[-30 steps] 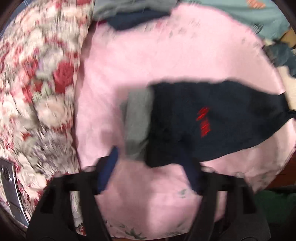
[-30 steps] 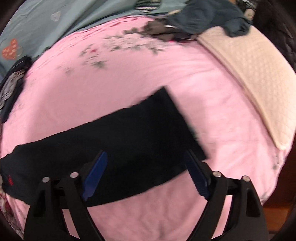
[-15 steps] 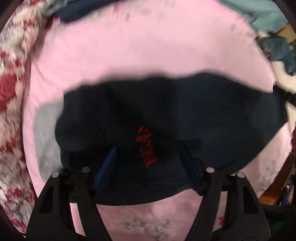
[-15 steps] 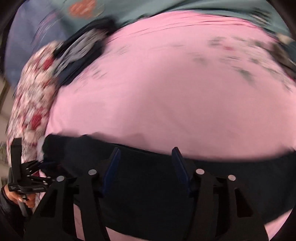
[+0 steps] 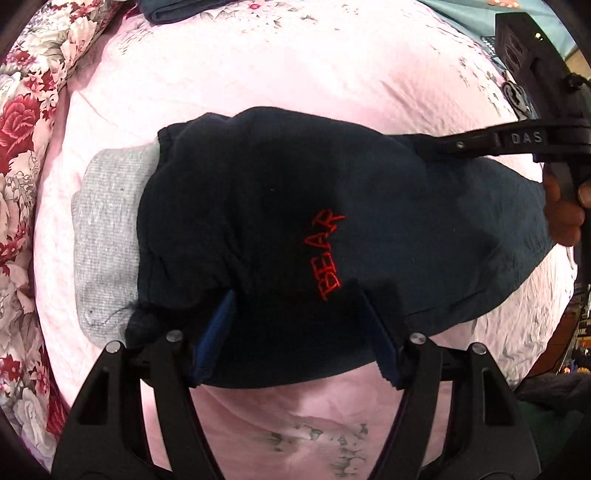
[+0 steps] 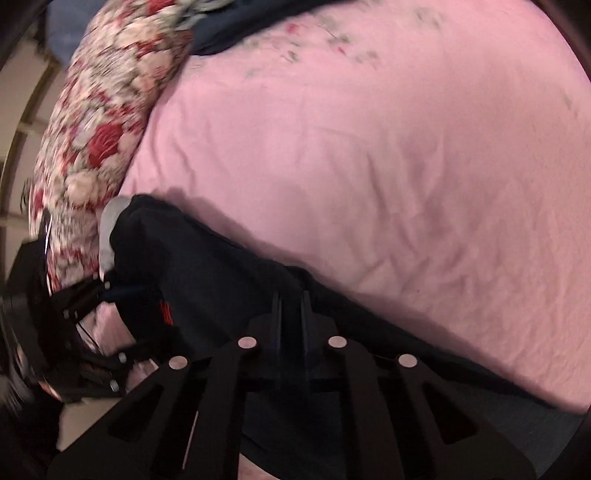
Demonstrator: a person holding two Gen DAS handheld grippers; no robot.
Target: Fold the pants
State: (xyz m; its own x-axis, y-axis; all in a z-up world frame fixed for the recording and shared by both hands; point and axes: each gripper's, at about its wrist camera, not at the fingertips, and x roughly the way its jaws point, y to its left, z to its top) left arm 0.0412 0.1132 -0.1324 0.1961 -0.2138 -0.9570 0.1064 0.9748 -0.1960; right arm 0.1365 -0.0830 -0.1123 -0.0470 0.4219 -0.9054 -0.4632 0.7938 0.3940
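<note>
navy pants (image 5: 295, 221) lie across the pink bedsheet (image 5: 258, 74), w/ red stitched lettering "BEAR" (image 5: 328, 254) readable in the left wrist view; in the right wrist view that lettering is just a small red smudge (image 6: 166, 312), can't be read. the grey waistband (image 5: 107, 240) sticks out at the left end of the pants, near the floral quilt (image 5: 26, 147). the right gripper's arm crossing the top right of the left view carries the letters "DAS" (image 5: 526, 138), w/ a hand (image 5: 561, 218) on its grip below.

left gripper (image 5: 295, 332): fingers spread wide apart, blue pads (image 5: 216, 332) resting over the near edge of the pants, nothing pinched between them. right gripper (image 6: 291, 306): fingers drawn close together on the dark fabric at the pants' far edge, clamped on the cloth.

only the left view shows the lettering sharply, plus folded dark clothes (image 5: 177, 9) at the top edge. only the right view shows the left gripper from outside (image 6: 85, 314), a beige wall (image 6: 22, 92) beyond the quilt, and the pants running lengthwise as a dark band.
</note>
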